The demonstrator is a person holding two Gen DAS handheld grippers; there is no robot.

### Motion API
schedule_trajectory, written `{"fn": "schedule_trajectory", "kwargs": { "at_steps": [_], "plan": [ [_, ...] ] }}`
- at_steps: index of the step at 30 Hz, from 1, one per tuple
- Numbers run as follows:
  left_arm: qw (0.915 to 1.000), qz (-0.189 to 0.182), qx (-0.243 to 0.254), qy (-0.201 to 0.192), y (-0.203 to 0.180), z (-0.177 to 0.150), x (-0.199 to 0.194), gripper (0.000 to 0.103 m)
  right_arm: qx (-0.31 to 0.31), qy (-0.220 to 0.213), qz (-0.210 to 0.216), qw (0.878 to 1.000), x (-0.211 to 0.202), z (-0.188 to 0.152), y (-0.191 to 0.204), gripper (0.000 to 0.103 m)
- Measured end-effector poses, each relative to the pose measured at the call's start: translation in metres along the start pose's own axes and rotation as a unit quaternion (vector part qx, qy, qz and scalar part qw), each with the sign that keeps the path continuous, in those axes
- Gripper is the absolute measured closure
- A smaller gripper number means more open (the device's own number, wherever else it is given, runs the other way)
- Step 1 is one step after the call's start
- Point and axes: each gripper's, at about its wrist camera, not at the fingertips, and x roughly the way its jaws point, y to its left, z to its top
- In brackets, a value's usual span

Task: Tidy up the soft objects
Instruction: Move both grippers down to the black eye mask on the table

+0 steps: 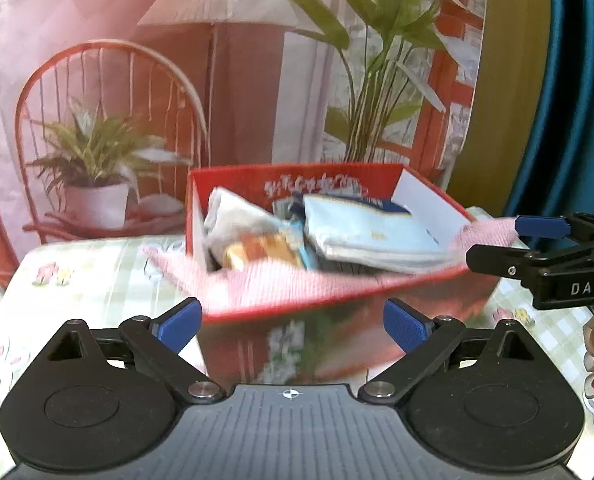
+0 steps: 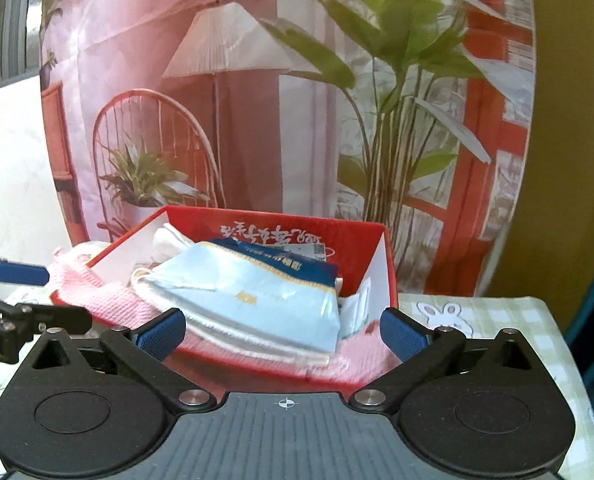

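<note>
I am holding my left gripper (image 1: 291, 325) with its blue pads wide apart, and nothing is sitting between them. It is hanging just in front of the near wall of the red box (image 1: 297, 308). My right gripper (image 2: 283, 334) is also spread wide, with nothing between its pads. It is hanging near the front of the same red box (image 2: 353, 252).

In the left wrist view, my right gripper is poking in from the right side, close to the pink cloth (image 1: 257, 284). I cannot tell if it is touching the cloth there. The pink cloth is lying over the near edge of the box, with one end hanging out on the left and the other end reaching out on the right.

Inside the box, a light blue folded cloth (image 1: 361, 228) is lying on the right part, on top of other soft things. A white cloth (image 1: 233, 216) is sitting on the left part, and something orange (image 1: 257, 250) is lying near it, too blurry to name.

In the right wrist view, the light blue cloth (image 2: 249, 292) is leaning over the near edge on top of the pink cloth (image 2: 109, 300).

The box is standing on a table cover (image 1: 97, 280) with green checks and bunny pictures. Far behind it, a printed curtain (image 1: 225, 80) is showing a chair, a lamp and green plants
</note>
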Motion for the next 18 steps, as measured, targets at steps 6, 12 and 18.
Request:
{"fn": "schedule_trajectory", "kwargs": {
  "at_steps": [6,12,18],
  "plan": [
    [0.9999,0.001,-0.009,0.012,-0.001,-0.030,-0.016,0.005,0.013,0.008,0.012,1.000,-0.018,-0.028,0.007,0.000],
    [0.9997,-0.003,-0.012,0.020,-0.004,-0.052,-0.026,0.005,0.026,0.025,0.014,0.999,-0.029,-0.057,0.015,0.000],
    [0.9995,-0.008,-0.015,0.028,-0.007,-0.070,-0.032,0.005,0.018,0.042,0.007,0.999,-0.040,-0.083,0.019,0.000]
  ]
}}
